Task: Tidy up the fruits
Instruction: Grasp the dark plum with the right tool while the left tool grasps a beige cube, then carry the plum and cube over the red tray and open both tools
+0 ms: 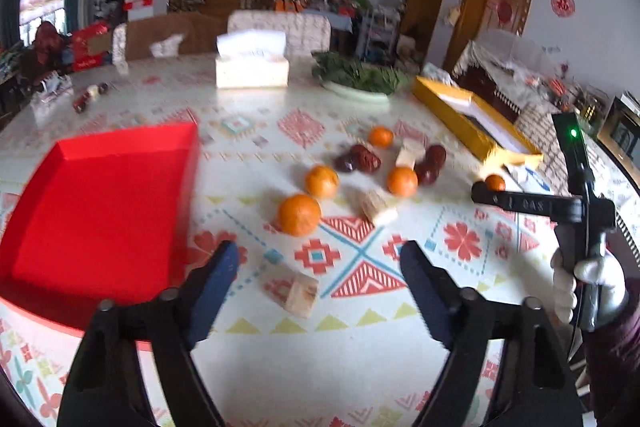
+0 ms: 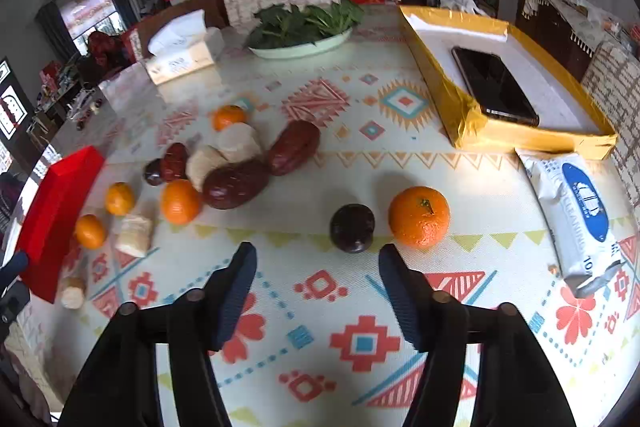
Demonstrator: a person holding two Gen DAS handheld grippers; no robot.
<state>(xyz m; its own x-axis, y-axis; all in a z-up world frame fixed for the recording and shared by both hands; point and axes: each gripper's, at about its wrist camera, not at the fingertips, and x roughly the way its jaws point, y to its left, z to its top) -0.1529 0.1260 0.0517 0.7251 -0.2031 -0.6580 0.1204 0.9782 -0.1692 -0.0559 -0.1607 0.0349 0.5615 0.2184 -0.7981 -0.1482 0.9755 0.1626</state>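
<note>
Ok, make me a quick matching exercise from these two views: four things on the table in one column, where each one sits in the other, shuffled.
Things:
1. phone
2. leafy greens
3. wipes pack
4. red tray

Places:
A. on a white oval plate
B. inside the yellow box
C. far left of the fruit
D. flat on the cloth, just in front of the yellow box

Pairs: 1-B, 2-A, 3-D, 4-C
</note>
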